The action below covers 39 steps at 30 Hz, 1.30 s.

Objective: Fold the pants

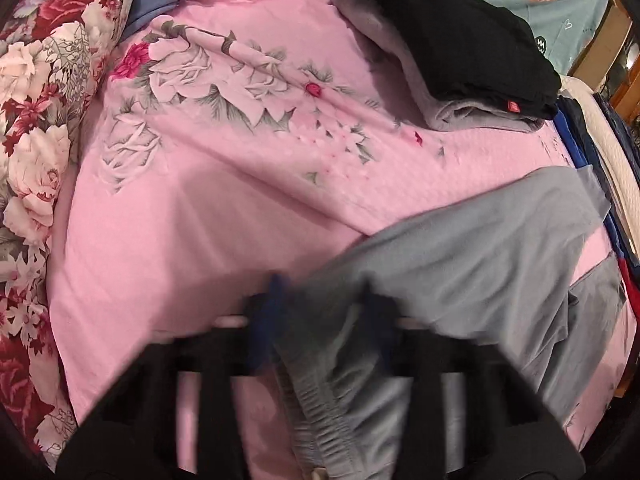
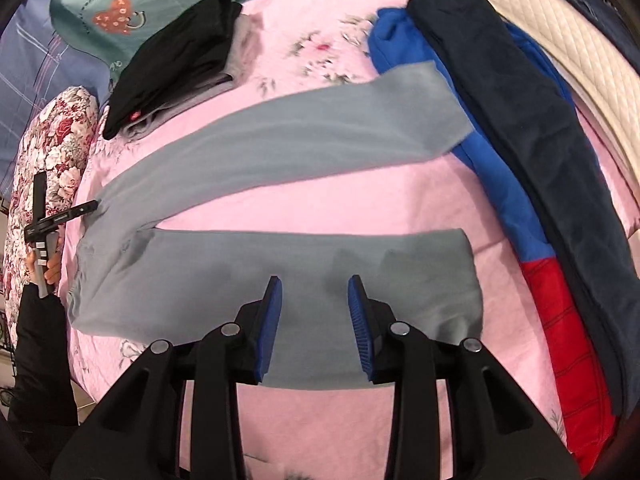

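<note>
Two grey pants (image 2: pixel 280 264) legs spread, black folded garment (image 1: pixel 460 36), red tag unreadable

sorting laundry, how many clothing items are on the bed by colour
grey: 2, the spread grey pants and a folded grey garment
black: 1, folded black garment
dark navy: 1, navy garment
blue and red: 1, blue and red garment
total: 5
</note>
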{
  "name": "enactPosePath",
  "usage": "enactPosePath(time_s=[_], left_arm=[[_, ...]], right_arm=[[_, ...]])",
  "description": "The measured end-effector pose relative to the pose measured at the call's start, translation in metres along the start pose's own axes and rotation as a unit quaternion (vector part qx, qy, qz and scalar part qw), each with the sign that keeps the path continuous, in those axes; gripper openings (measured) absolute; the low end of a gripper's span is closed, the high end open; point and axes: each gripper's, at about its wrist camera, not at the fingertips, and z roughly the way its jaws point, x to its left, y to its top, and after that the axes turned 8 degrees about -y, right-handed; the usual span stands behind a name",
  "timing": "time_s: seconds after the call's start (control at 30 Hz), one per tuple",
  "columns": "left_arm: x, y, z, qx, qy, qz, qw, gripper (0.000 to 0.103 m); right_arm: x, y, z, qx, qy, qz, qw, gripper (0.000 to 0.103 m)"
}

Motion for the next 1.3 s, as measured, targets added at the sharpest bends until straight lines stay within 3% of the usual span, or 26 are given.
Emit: enactPosePath(time_s=[0.07,0.2,0.33,0.5,0.63,0.8,0.87,0.93,1.13,1.17,1.2,1.23,1.3], left_arm=[[0.005,0.0,-0.002,-0.01,-0.007,-0.012,0.9999,0.008],[0.009,-0.006,-0.011,-0.04,0.005,-0.011,0.9991,0.007],[0.021,-0.008,-0.016,-0.052,-0.001,-0.03,0.9982,0.007],[0.026,-0.008,-0.019,-0.06,0.009,-0.031,0.9977,0.007],[0.033,-0.009,-0.018,-0.057,-0.001,-0.041,0.9975,0.009],[0.031,-0.011,-0.018,-0.059,0.002,-0.04,0.9975,0.009],[0.03,-0.011,-0.017,-0.059,0.005,-0.037,0.9976,0.009],[0.028,-0.011,-0.016,-0.058,0.011,-0.033,0.9977,0.01],[0.029,-0.011,-0.016,-0.058,0.008,-0.037,0.9976,0.01],[0.028,-0.011,-0.016,-0.058,0.009,-0.037,0.9976,0.01],[0.027,-0.011,-0.016,-0.059,0.013,-0.035,0.9975,0.01],[0.027,-0.01,-0.016,-0.061,0.017,-0.035,0.9974,0.01],[0.028,-0.009,-0.016,-0.064,0.026,-0.038,0.9969,0.01]], right_arm=[[0.012,0.002,-0.005,-0.008,0.002,-0.011,1.0,0.035],[0.045,0.009,0.0,-0.002,0.007,-0.053,0.999,0.035],[0.099,0.028,0.006,-0.02,0.011,-0.145,0.989,0.035],[0.183,0.066,0.027,-0.052,0.047,-0.266,0.961,0.036],[0.263,0.107,0.052,-0.075,0.06,-0.365,0.926,0.036],[0.338,0.124,0.097,-0.037,0.066,-0.463,0.883,0.041],[0.364,0.119,0.116,-0.025,0.064,-0.506,0.86,0.041],[0.378,0.118,0.127,-0.027,0.057,-0.525,0.849,0.041],[0.404,0.12,0.165,0.005,0.041,-0.548,0.836,0.041],[0.404,0.12,0.17,0.017,0.049,-0.545,0.837,0.038],[0.402,0.119,0.17,0.021,0.066,-0.539,0.839,0.017],[0.402,0.117,0.168,0.026,0.082,-0.54,0.837,0.003],[0.406,0.113,0.162,-0.007,0.066,-0.549,0.833,0.003]])
